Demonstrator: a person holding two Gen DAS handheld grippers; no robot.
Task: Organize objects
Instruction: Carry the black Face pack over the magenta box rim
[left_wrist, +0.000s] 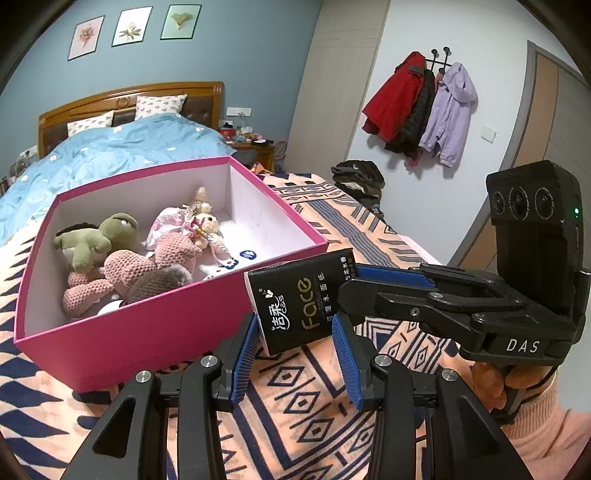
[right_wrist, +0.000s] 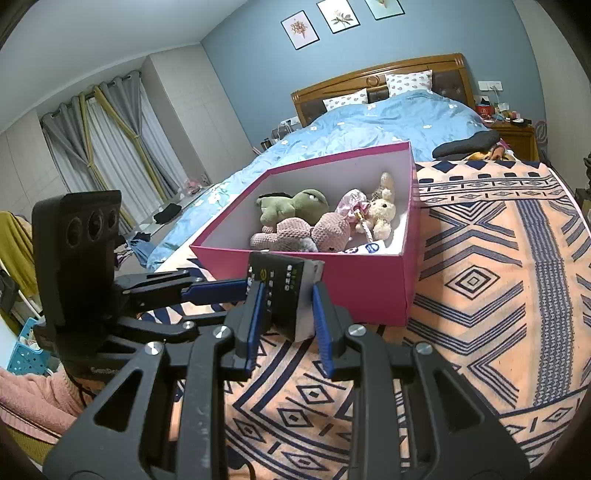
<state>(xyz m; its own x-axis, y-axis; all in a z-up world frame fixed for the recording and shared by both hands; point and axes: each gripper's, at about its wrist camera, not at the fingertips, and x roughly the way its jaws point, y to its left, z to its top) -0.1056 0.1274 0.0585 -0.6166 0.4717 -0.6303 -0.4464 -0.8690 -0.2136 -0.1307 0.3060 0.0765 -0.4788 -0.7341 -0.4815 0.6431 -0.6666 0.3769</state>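
Left wrist view: tissue pack (left_wrist: 301, 301) clamped between both grippers' pads.

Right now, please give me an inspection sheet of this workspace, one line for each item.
Surface: patterned blanket over the bed, blue duvet behind.
Job's things: black tissue pack held above the blanket, beside the pink box; plush toys inside the box.
Clutter: dark clothes pile on the blanket's far edge.
Grippers: left gripper and right gripper both shut on the tissue pack.
Cables: nothing seen.
Surroundings: coats on wall hooks, curtains, three framed pictures.
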